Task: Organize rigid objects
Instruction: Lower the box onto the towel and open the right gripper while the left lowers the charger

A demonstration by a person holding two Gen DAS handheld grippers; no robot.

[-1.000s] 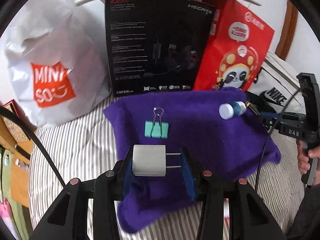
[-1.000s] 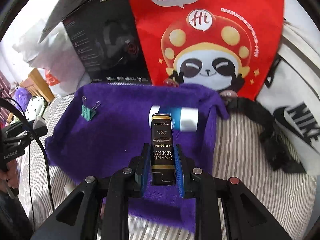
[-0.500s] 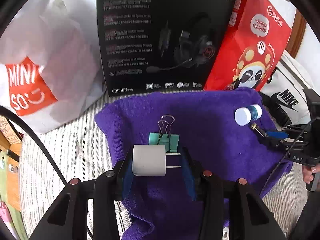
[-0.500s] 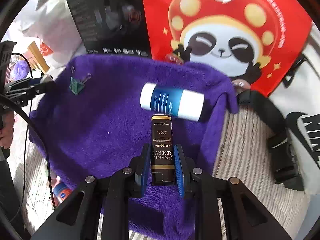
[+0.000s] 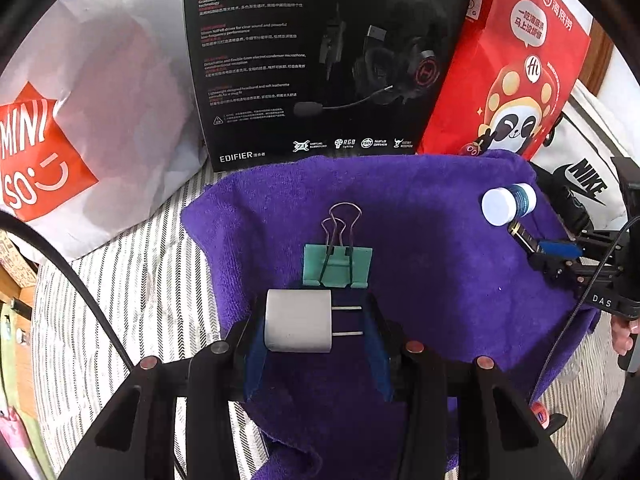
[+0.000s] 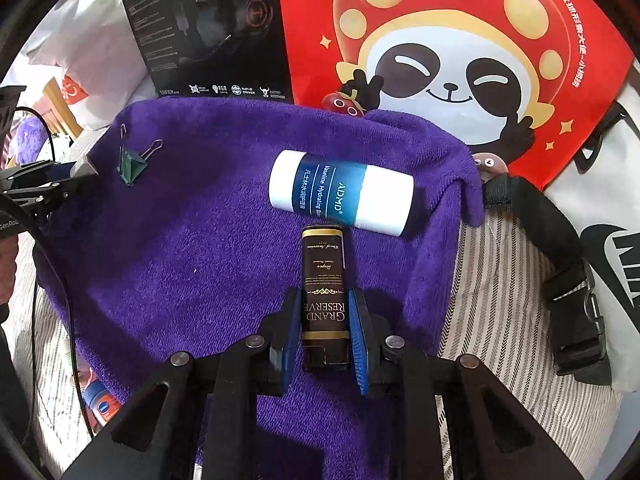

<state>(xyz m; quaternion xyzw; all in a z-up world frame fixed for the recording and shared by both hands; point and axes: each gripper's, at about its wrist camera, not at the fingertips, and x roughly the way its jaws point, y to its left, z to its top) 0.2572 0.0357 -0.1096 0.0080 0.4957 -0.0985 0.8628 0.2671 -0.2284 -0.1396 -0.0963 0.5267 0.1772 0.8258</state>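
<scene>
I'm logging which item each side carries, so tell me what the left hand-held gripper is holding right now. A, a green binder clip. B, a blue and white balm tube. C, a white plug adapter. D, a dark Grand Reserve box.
C: the white plug adapter sits clamped in the left hand-held gripper.

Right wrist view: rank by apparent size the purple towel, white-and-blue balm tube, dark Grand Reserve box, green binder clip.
1. purple towel
2. white-and-blue balm tube and dark Grand Reserve box: look alike, and the box is nearer the camera, so unranked
3. green binder clip
</scene>
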